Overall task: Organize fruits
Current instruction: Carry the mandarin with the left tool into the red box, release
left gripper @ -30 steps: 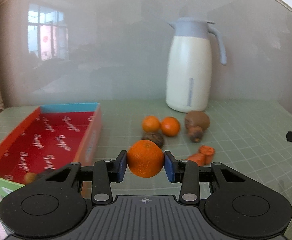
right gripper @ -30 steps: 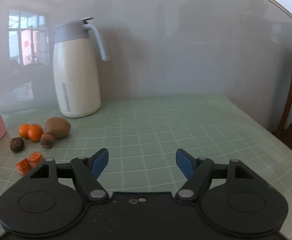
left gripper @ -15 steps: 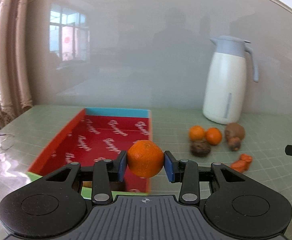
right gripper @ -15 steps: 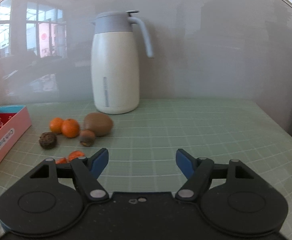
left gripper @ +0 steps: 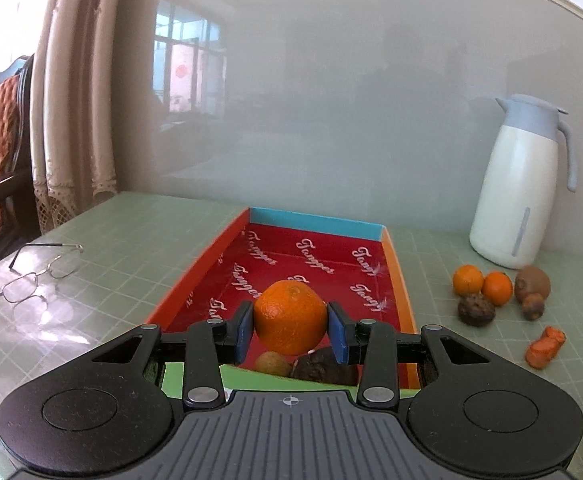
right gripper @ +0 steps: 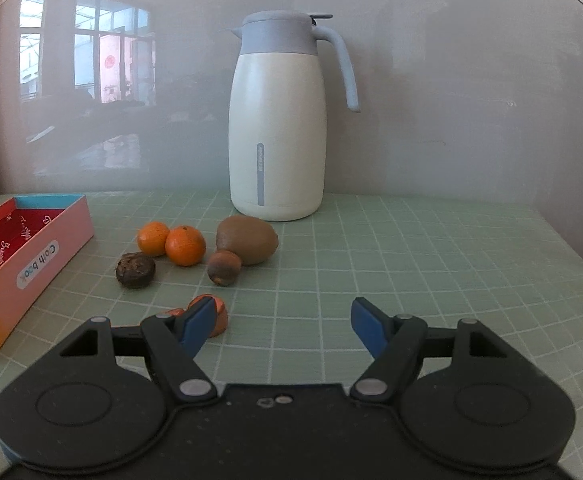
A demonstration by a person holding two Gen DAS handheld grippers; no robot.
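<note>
While the left gripper is pinching a mandarin between its blue pads, the fruit is hanging above the near end of the red-lined box, clear of the floor.

Item, box contents: a small kiwi and a dark wrinkled fruit are lying at the near wall, directly below the held mandarin.

Item, loose stock on the desk: two mandarins, a large kiwi, a small brown fruit, a dark wrinkled fruit and orange pieces, all grouped near the white jug.

Item, right gripper: jaws are standing spread and empty, low over the desk just beside the orange pieces.

Handling note: the mandarin is best carried a little further over bare red lining, lowered until nearly resting, then let go gently, so it is not dropping onto the two fruits below or rolling against the wall.

Bystander: spectacles are lying left of the box, well apart.
</note>
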